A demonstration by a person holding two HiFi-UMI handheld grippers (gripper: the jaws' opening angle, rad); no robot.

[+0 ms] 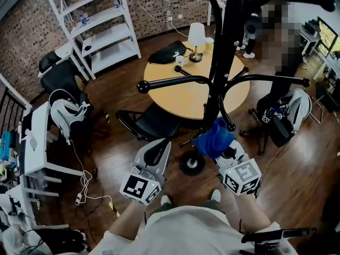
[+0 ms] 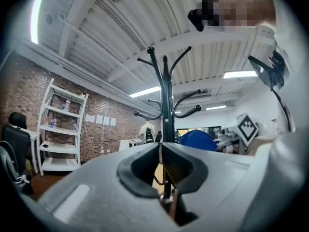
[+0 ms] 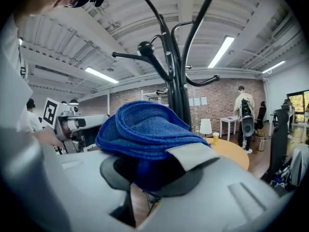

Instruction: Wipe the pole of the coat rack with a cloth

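A blue cloth [image 1: 214,138] is clamped in the right gripper [image 1: 223,151] and held low beside the coat rack pole [image 1: 226,47], seemingly touching it. The left gripper [image 1: 157,152] is kept closed, empty, nearby.

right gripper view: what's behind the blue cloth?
The coat rack pole rises directly behind the blue cloth, with the brick wall farther back. The cloth covers the pole's lower stretch, so contact between them can't be seen here.
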